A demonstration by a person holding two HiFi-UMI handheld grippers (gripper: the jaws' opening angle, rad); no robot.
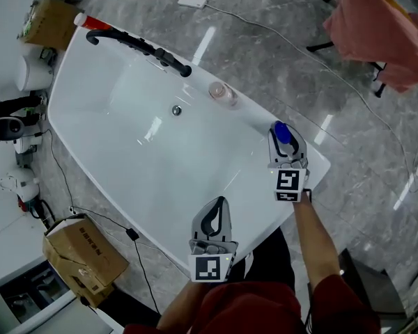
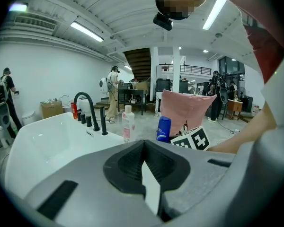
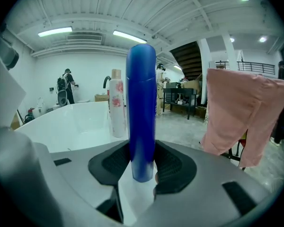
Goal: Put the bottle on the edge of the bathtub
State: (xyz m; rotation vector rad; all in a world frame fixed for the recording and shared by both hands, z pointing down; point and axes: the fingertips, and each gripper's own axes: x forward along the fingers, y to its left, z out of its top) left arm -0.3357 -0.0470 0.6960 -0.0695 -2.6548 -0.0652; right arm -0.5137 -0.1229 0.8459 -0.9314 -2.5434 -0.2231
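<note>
Right fingers (image 3: 174, 167) clamping blue bottle (image 3: 141, 112) — plainest in right gripper view, left fingers (image 2: 128, 167) pressed together

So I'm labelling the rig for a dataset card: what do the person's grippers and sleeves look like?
Both the left gripper and right gripper are grey tapered shells with black ribbed pads, each carrying a white cube with black square markers. The person wears a dark red top.

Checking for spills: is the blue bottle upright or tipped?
Upright: in the right gripper view the blue bottle stands vertical, gripped by the right claw.
</note>
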